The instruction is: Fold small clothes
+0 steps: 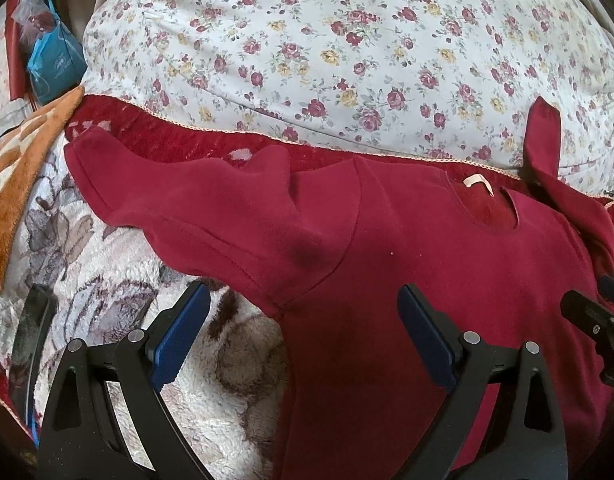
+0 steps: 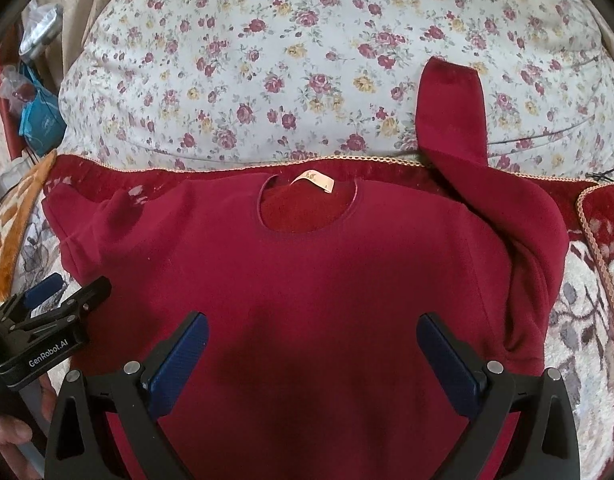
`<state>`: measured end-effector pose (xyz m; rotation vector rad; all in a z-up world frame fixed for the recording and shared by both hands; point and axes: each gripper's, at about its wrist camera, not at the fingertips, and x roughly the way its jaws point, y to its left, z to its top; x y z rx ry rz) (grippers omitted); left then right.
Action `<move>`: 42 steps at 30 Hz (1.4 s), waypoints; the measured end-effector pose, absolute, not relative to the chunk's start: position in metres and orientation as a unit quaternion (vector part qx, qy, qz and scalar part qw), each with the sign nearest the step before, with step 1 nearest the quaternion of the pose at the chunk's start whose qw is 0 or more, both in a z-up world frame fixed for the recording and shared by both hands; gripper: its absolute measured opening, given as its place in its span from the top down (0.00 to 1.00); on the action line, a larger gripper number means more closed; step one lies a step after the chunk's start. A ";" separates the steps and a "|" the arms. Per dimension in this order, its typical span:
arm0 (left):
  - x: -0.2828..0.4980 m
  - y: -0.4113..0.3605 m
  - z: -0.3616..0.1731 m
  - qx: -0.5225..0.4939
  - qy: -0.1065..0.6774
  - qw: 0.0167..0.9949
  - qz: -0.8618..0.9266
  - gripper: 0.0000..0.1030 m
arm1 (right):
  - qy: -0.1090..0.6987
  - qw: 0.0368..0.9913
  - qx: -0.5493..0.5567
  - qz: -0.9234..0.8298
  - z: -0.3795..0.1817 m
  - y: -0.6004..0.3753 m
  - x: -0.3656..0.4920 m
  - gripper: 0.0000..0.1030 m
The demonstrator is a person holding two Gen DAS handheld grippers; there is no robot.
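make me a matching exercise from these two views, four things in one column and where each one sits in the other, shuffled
Things
1. dark red long-sleeved top
2. small cream neck label
3. white pillow with rose print
4. blue plastic packet

Places
A. far left, beside the pillow
B. inside the collar
C. flat under both open claws
D. beyond the top's collar, with one sleeve end lying on it

Pairs: 1-C, 2-B, 3-D, 4-A
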<state>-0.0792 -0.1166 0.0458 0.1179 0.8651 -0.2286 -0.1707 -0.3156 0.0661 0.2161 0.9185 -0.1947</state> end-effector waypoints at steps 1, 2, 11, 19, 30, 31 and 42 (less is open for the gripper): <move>-0.079 -0.117 0.046 0.057 0.418 0.900 -0.110 0.08 | 0.442 0.886 0.104 -0.094 0.066 -0.316 -0.170 0.00; -0.079 -0.117 0.046 0.056 0.418 0.900 -0.110 0.08 | 0.443 0.886 0.104 -0.094 0.066 -0.316 -0.170 0.00; -0.080 -0.119 0.046 0.059 0.416 0.900 -0.111 0.08 | 0.449 0.882 0.100 -0.098 0.063 -0.316 -0.168 0.00; -0.080 -0.118 0.046 0.060 0.416 0.901 -0.111 0.08 | 0.453 0.880 0.100 -0.098 0.063 -0.318 -0.168 0.00; -0.085 -0.116 0.053 0.048 0.395 0.910 -0.113 0.08 | 0.451 0.881 0.097 -0.101 0.062 -0.318 -0.167 0.00; -0.085 -0.116 0.054 0.049 0.394 0.911 -0.113 0.08 | 0.451 0.881 0.097 -0.101 0.062 -0.318 -0.167 0.00; -0.087 -0.116 0.052 0.055 0.392 0.912 -0.108 0.08 | 0.454 0.879 0.099 -0.103 0.061 -0.317 -0.167 0.00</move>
